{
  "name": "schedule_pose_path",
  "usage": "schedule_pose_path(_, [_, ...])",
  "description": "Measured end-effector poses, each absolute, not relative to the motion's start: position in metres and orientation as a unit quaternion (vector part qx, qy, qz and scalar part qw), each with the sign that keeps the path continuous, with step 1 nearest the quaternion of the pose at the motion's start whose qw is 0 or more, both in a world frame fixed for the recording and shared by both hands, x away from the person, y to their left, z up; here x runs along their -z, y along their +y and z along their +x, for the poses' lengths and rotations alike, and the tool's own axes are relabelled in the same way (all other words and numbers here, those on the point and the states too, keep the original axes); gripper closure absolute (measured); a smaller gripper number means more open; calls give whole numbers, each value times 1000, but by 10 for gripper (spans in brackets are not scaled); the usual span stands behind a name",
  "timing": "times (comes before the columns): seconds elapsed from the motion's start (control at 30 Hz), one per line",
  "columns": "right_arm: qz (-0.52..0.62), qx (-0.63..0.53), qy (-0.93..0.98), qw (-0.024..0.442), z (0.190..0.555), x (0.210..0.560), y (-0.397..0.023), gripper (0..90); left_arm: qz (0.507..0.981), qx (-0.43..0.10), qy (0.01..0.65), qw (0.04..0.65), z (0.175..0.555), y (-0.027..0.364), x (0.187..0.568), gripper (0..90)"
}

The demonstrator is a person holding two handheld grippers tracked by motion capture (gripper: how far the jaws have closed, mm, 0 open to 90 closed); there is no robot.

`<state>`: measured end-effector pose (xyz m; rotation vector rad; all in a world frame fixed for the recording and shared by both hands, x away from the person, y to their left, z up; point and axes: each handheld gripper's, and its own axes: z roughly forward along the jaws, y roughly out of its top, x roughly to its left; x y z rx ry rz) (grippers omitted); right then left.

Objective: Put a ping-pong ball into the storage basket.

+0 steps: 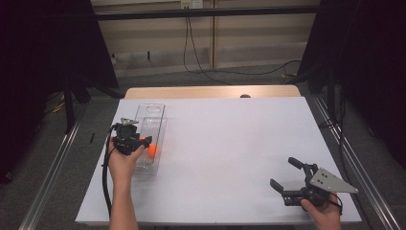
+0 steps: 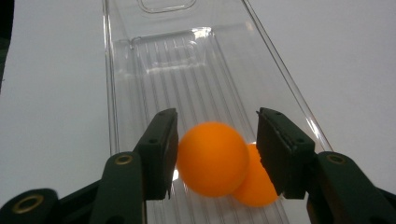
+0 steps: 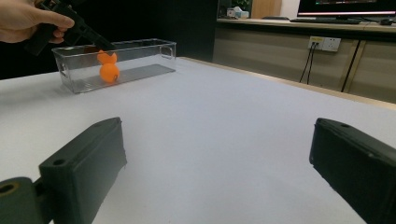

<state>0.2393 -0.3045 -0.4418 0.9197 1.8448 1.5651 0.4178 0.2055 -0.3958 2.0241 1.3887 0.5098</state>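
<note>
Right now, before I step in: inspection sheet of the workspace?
Surface: white tabletop, wooden far edge.
Job's things: clear bin; held orange ball; second orange ball below it in the bin.
Clutter: nothing seen.
Grippers: left gripper shut on held orange ball over the bin; right gripper open, holding nothing, near the table's corner.
Cables: left gripper cable off the table edge; wall cables on the floor.
Surroundings: dark curtains, wall socket.

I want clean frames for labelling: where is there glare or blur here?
High view: dark at both sides, the ball small and soft. Left gripper view: the ball slightly blurred, glints on the clear tray. Right gripper view: jaws near and soft, the tray sharp.
</note>
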Motion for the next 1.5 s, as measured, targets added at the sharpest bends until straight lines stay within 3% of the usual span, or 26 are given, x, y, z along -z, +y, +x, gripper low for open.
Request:
schedule_pose_path(0.37, [343,-580,687,274,240,442,-304,31,760,-202,525,325,416,209,391,432])
schedule_pose_path(0.8, [343,-581,685,275,239,442,-304,31,748,-198,523,357,408,207,382,234])
schedule_pose_path(1.5, [352,-579,681,279,237,442,-309,31,726,-189,517,412,397,206,370,66])
